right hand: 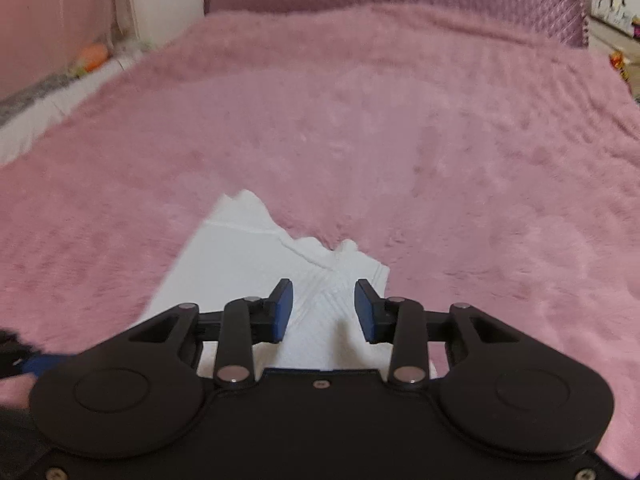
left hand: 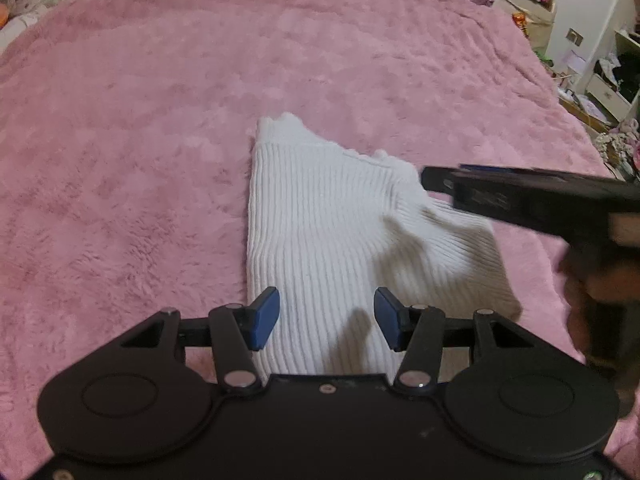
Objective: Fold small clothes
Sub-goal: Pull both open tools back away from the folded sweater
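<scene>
White ribbed knit garment [left hand: 332,232] lies part-folded mid pink fluffy blanket [left hand: 140,140]. Left gripper [left hand: 327,320] and right gripper [right hand: 323,312] are gaped wide, nothing held. Loose flap at 3 o'clock should be pinched at its edge and laid squarely over.

My left gripper [left hand: 327,318] has its jaws spread wide, blue pads [left hand: 266,317] facing each other, nothing between them. My right gripper [right hand: 323,311] is likewise spread and holds nothing. From the left wrist view, the right one reaches in from the right side, blurred.
</scene>
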The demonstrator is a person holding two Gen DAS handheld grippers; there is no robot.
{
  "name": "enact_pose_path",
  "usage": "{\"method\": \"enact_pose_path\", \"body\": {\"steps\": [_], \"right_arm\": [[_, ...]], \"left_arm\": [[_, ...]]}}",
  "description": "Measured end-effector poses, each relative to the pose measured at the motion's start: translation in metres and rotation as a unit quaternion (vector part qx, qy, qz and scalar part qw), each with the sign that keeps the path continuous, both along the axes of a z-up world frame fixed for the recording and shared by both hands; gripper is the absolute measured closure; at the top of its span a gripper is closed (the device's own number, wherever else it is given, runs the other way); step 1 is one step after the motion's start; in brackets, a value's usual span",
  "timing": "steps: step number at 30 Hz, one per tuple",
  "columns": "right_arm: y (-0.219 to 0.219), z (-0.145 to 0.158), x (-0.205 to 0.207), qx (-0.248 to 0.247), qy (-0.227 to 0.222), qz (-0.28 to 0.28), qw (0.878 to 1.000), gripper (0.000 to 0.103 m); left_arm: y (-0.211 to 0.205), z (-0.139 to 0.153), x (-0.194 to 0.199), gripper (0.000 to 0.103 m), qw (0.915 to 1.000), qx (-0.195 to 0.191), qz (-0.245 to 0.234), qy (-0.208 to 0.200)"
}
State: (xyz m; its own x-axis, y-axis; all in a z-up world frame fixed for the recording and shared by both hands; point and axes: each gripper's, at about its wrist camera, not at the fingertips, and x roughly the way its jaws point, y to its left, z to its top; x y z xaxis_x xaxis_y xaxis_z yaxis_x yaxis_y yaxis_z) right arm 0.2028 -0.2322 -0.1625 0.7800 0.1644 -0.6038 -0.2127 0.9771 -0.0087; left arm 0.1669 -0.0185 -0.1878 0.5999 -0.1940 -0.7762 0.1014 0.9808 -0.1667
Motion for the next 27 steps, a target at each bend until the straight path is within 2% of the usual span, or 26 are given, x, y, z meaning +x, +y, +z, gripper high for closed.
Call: {"method": "enact_pose_path", "body": {"steps": [3, 6, 9, 11, 15, 17, 21, 24, 27], "right_arm": [[0.002, 0.004, -0.038, -0.002, -0.001, 0.007, 1.0, 0.067], [0.005, -0.008, -0.062, -0.009, 0.012, 0.008, 1.0, 0.067], [0.006, -0.026, -0.066, -0.013, 0.035, 0.001, 0.999, 0.067], [0.005, -0.034, -0.066, -0.018, 0.034, -0.001, 0.999, 0.067], [0.004, -0.033, -0.062, -0.012, 0.038, -0.006, 0.999, 0.066], [0.003, -0.027, -0.067, -0.005, 0.028, -0.011, 1.0, 0.062], [0.005, -0.009, -0.088, -0.013, 0.001, -0.028, 1.0, 0.039], [0.006, 0.007, -0.108, -0.015, -0.008, -0.039, 0.999, 0.031], [0.007, 0.018, -0.127, -0.01, -0.01, -0.05, 0.999, 0.026]], "left_arm": [[-0.002, 0.0, -0.011, 0.048, 1.0, -0.001, -0.003, 0.002], [-0.003, -0.013, -0.012, 0.048, 0.9997, 0.004, 0.003, 0.022], [-0.006, -0.021, -0.012, 0.047, 0.9996, 0.022, 0.006, 0.018], [-0.008, -0.024, -0.012, 0.044, 0.9995, 0.023, 0.006, 0.018], [-0.007, -0.028, -0.01, 0.036, 0.9993, 0.027, 0.013, 0.023], [-0.006, -0.025, -0.01, 0.036, 0.9993, 0.023, 0.016, 0.025], [-0.004, -0.013, -0.018, 0.037, 0.9989, 0.03, 0.026, 0.026], [-0.006, -0.001, -0.031, 0.037, 0.9982, 0.051, 0.027, 0.015], [-0.004, 0.015, -0.048, 0.037, 0.9981, 0.054, 0.028, 0.003]]}}
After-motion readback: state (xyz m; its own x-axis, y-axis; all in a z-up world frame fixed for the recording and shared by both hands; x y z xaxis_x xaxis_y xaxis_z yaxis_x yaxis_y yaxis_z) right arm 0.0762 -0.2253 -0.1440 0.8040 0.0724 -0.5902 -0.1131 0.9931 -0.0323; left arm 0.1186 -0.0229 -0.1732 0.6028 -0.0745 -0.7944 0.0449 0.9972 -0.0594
